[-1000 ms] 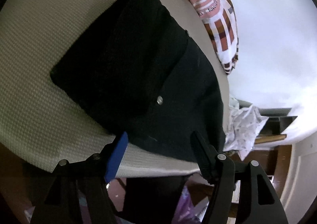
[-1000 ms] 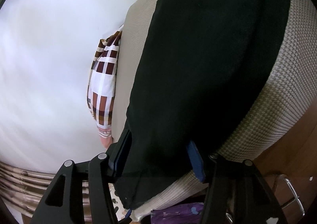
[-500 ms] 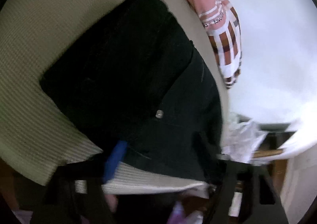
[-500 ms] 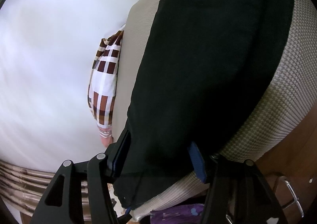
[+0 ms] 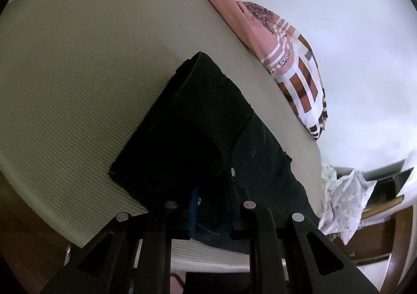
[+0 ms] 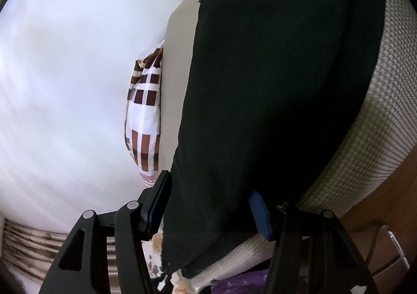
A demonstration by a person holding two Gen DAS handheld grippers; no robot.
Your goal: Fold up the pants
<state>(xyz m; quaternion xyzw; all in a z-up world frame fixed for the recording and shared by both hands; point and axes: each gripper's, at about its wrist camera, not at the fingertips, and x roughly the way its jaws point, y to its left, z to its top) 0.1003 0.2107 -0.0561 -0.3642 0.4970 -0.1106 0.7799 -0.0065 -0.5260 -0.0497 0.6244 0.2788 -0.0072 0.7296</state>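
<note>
Black pants [image 5: 208, 137] lie folded on a beige woven cushion [image 5: 78, 85], a plaid cloth [image 5: 299, 80] beside it. Left gripper [image 5: 213, 205] sits low on the near edge, its grip too dark to tell. Right gripper [image 6: 208, 202] straddles the hem, jaws spread apart.
</note>
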